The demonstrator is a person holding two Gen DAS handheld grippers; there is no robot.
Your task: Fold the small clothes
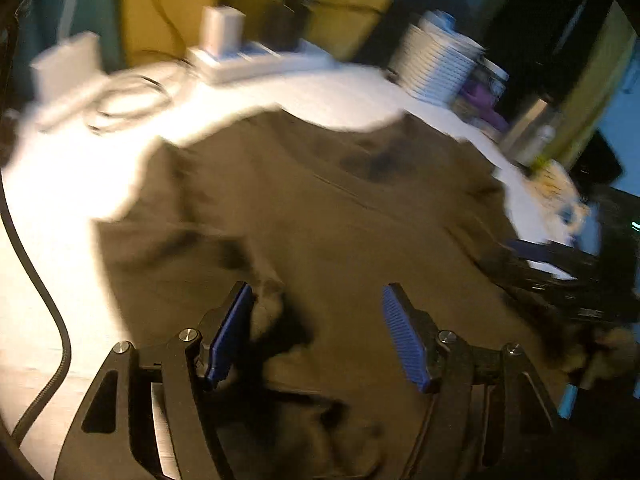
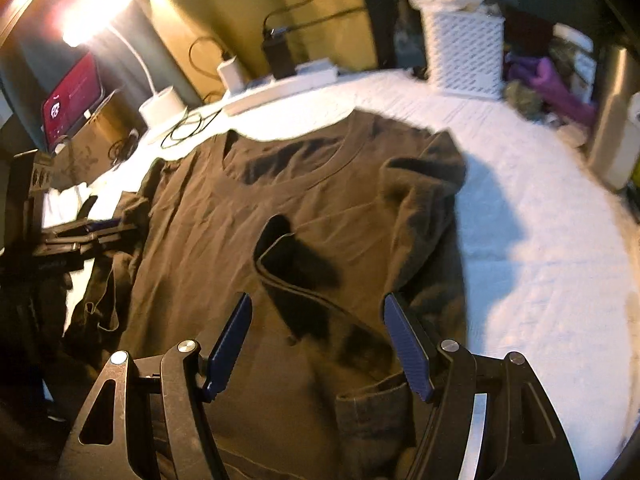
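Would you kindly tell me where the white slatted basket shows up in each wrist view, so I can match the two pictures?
Left wrist view: the white slatted basket stands upper right, at the far edge of the white bed cover, blurred.
Right wrist view: the basket is top centre-right, beyond the brown T-shirt.
Shared landmark: the white power strip, left of the basket in both views.

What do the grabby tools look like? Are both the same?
Yes, they match. The left tool and the right tool each have two flat blue ribbed pads on black metal arms, joined with round silver bolts. The arms have triangle-shaped cutouts. No sleeves or hands are visible.
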